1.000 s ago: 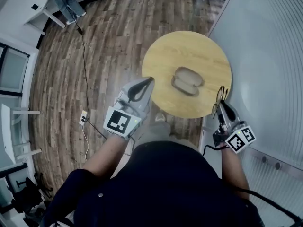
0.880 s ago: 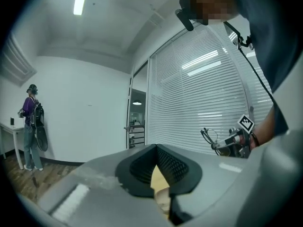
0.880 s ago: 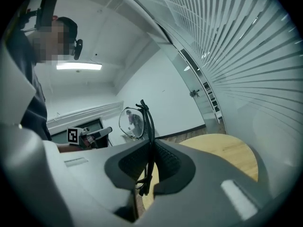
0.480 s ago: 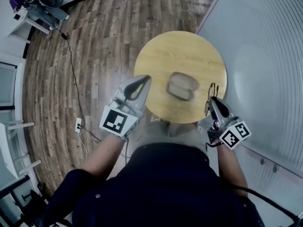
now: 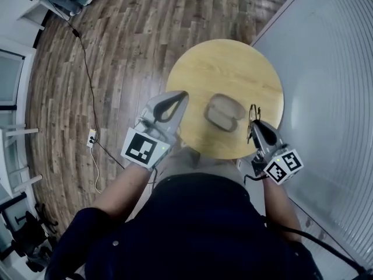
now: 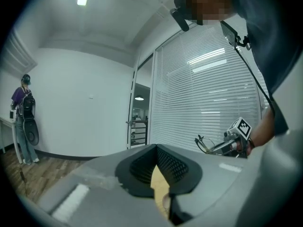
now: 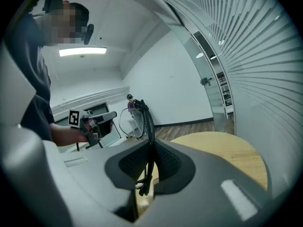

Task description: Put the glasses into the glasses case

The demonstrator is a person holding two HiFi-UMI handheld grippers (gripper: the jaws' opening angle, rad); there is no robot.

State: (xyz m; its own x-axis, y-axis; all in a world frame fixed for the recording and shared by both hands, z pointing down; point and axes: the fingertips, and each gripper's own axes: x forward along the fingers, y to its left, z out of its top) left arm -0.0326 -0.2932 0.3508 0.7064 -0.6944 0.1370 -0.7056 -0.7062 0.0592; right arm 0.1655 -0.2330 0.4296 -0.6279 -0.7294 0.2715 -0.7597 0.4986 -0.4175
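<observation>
a round wooden surface [image 5: 233, 69] stood on a plank floor [image 5: 116, 51] beside a wall of white blinds [image 5: 332, 98]. a cable [image 5: 87, 69] ran to a power strip [image 5: 91, 137]. the glasses case [image 5: 224, 112] lay open on the surface, between the two tools. the right tool [image 5: 254, 126] pinched the folded glasses [image 7: 149, 126] by their temples, upright, just beside the case. the left tool [image 5: 179, 96] was pressed together, empty, at the surface's left rim. a person [image 6: 22, 119] stood far off.
</observation>
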